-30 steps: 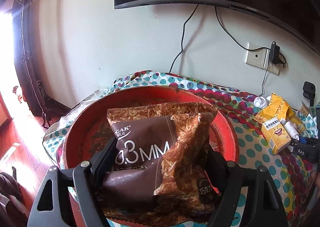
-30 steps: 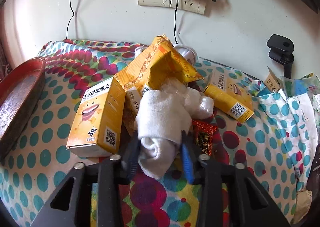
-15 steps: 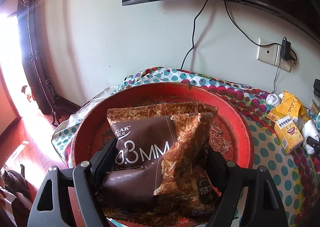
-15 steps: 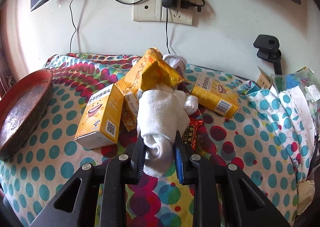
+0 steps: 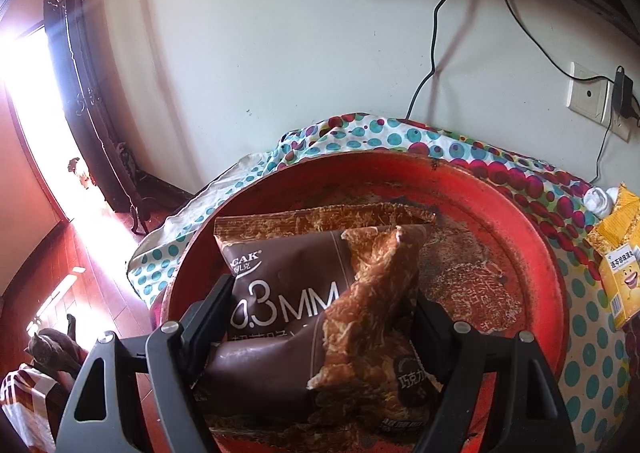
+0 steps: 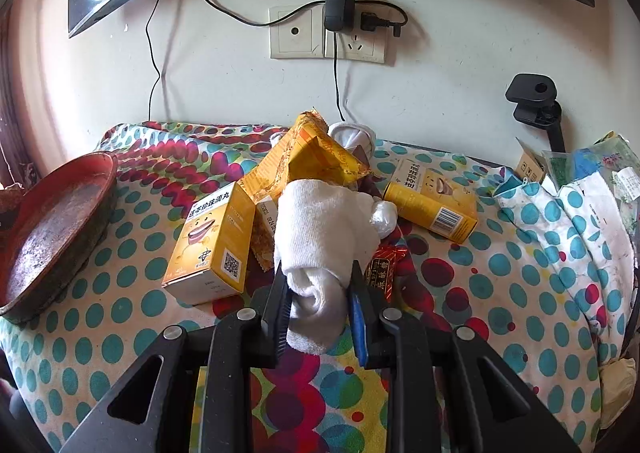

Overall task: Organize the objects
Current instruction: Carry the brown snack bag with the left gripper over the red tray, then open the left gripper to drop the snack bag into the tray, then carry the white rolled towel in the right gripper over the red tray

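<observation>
Snack bags (image 5: 304,317), brown and crumpled, sit between the fingers of the left gripper (image 5: 320,313), which grips them on both sides above the red tray (image 5: 532,253). The right gripper (image 6: 320,293) is clenched on a rolled white sock (image 6: 324,237), over the dotted cloth (image 6: 500,273) of the worktop. Just beside the sock stand a yellow box (image 6: 212,245) and a yellow bag (image 6: 312,161).
</observation>
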Motion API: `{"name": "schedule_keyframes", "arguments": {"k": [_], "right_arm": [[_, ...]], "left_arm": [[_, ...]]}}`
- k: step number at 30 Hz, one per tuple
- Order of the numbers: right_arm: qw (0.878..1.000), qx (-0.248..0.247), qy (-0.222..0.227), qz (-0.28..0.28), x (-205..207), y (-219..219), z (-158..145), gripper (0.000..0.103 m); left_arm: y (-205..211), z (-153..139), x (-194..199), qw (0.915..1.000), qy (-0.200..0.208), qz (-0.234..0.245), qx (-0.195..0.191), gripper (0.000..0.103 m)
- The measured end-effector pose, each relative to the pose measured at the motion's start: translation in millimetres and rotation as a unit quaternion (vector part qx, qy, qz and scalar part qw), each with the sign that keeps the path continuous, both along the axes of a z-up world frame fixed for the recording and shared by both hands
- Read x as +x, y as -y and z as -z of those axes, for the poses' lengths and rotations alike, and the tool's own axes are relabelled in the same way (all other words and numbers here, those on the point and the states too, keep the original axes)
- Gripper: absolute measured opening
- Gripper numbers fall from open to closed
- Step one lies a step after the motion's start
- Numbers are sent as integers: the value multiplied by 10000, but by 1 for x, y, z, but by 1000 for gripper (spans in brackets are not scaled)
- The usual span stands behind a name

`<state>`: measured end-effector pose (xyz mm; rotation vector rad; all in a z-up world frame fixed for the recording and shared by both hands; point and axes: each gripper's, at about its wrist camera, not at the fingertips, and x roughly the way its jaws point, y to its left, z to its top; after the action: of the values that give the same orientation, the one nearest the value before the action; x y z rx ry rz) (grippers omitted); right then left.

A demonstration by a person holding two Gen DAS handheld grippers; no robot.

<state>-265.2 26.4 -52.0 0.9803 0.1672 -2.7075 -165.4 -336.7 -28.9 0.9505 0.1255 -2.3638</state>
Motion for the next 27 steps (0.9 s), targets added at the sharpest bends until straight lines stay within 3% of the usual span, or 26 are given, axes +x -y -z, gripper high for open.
{"name": "schedule_keyframes", "arguments": {"k": [9, 17, 22, 27], "right_arm": [[9999, -65, -51, -121, 3, 0, -1, 25], [9999, -19, -63, -114, 3, 2, -1, 26], [9998, 87, -47, -146, 3, 6, 0, 26], [9997, 171, -86, -127, 3, 8, 0, 26]], "left_arm": [[8, 19, -11, 9993, 291, -182, 146, 83], [1, 16, -3, 9997, 97, -39, 198, 85], [-18, -6, 28, 9994, -283, 203, 51, 86], [-34, -17, 94, 9979, -565, 295, 84, 86]]}}
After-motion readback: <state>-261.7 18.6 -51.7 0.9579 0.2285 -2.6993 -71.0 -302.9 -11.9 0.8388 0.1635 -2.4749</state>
